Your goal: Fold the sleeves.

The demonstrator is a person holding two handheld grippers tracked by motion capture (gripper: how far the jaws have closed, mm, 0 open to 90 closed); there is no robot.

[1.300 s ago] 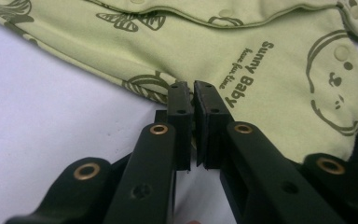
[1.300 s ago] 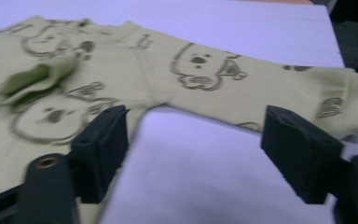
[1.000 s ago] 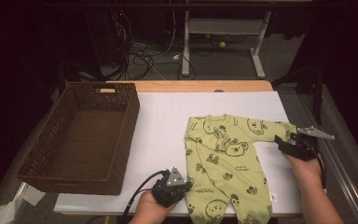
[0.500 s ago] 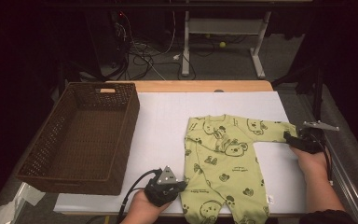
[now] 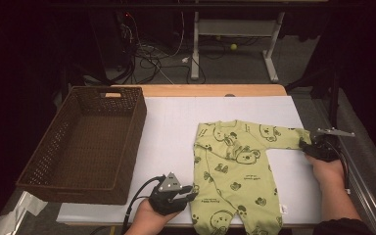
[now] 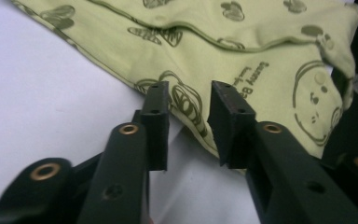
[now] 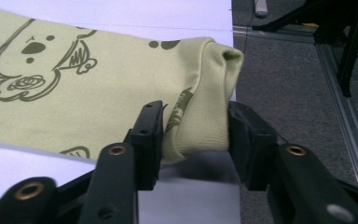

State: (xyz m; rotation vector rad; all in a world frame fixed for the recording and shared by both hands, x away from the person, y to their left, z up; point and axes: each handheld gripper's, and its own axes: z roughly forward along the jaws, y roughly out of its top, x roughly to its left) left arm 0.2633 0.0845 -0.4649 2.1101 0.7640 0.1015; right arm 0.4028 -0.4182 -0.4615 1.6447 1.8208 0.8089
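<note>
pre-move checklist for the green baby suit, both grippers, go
1. Right gripper on the sleeve cuff: ok. Its jaws have just been closing and the bunched cuff sits between them, pads against the cloth.
2. Left gripper on the baby suit: not ok. Its jaws have just been opening; a gap shows, and the hem lies under the tips, not pinched.
3. Suit flat on the white table cover: mostly ok; the other sleeve is folded across the chest.
4. Wicker basket free to take it: ok, nothing inside.
5. Cuff near the table edge: not ok, it reaches that edge in the right gripper view.
</note>
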